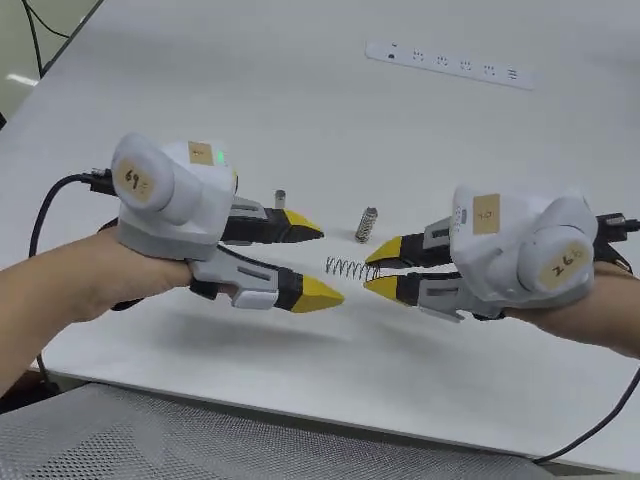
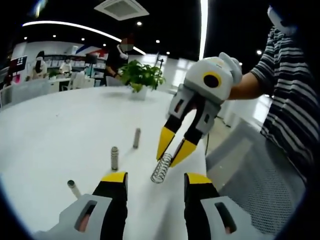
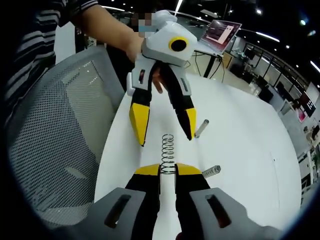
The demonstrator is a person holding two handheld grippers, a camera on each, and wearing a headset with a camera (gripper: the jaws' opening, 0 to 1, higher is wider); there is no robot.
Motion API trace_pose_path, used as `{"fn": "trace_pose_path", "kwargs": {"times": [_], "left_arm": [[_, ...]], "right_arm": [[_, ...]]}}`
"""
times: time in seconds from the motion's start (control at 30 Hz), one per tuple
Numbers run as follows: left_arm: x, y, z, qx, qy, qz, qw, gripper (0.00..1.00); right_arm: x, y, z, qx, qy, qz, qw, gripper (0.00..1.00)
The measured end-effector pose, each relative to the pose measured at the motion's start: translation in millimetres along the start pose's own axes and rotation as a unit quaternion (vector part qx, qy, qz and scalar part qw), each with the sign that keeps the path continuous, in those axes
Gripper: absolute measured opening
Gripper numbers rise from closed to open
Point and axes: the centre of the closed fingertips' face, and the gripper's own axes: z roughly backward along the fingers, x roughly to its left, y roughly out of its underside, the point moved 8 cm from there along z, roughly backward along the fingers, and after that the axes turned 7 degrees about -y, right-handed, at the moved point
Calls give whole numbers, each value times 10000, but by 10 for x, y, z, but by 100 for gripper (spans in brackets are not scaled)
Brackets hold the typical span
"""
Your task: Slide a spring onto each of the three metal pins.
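A white counter (image 1: 200, 90) in a bright open office carried the work. One loose spring (image 1: 350, 267) lay roughly level just over it, one end clamped between the yellow-tipped jaws of the right gripper (image 1: 378, 270). Its free end pointed at the left gripper (image 1: 332, 264), whose jaws stood wide apart and touched nothing. Whether the free end rested on the counter could not be told. A second spring (image 1: 367, 226) sat around an upright pin (image 1: 371, 211) just behind the gap between the two grippers, with only the pin's tip showing above the coils. That made two springs in all. A bare pin (image 1: 280, 198) stood upright to the left of it, close behind the left gripper's upper jaw. In the left gripper view a third pin (image 2: 73, 188) came into sight near the lower left, also bare, small and bent by the lens, so its lean was hard to judge. That made three pins, one of them sprung. In the head view the left gripper's body covered the spot where that third pin would be. One white power strip (image 1: 448, 64) lay far back on the counter, well apart from the pins. A grey mesh chair (image 1: 150, 440) showed at the near edge, cut off by the frame. A striped sleeve (image 2: 285, 80) appeared in the left gripper view, and beyond the counter stood one potted plant (image 2: 141, 75). In the right gripper view an open laptop (image 3: 220, 32) sat on a distant stand.
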Motion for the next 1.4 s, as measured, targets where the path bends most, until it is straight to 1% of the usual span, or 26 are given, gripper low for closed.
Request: {"fn": "trace_pose_path", "kwargs": {"times": [0.27,0.37,0.47,0.6,0.67,0.93,1.03,1.13,1.2,1.3,1.4], "left_arm": [[-15,-26,-31,23,190,-138,9997,23],[-16,-36,-37,8,226,-192,9996,17],[-12,-62,-48,-52,230,-219,9995,13],[-36,-75,-67,-83,335,-218,9992,6],[-43,-79,-78,-108,350,-259,9990,5],[-72,-95,-103,-141,487,-254,9984,4],[-79,-98,-99,-134,544,-287,9980,4],[-97,-101,-95,-113,602,-310,9976,4],[-106,-101,-92,-106,633,-304,9975,3],[-103,-95,-81,-93,637,-311,9974,3],[-107,-88,-68,-72,658,-303,9973,3]], "right_arm": [[0,-44,39,-35,-1,88,10000,7],[-4,-62,50,-69,-1,94,9999,7],[2,-74,55,-82,-19,103,9999,7],[-11,-72,73,-106,20,73,9999,7],[-9,-63,84,-101,5,53,9999,7],[5,-44,120,-93,-46,8,9999,7],[22,-42,122,-129,-56,-29,9999,7],[36,-31,120,-185,-86,-143,9997,8],[40,-15,123,-158,-84,-138,9997,8],[48,32,124,-142,-96,-220,9996,12],[49,52,134,-211,-84,-303,9993,10]]}}
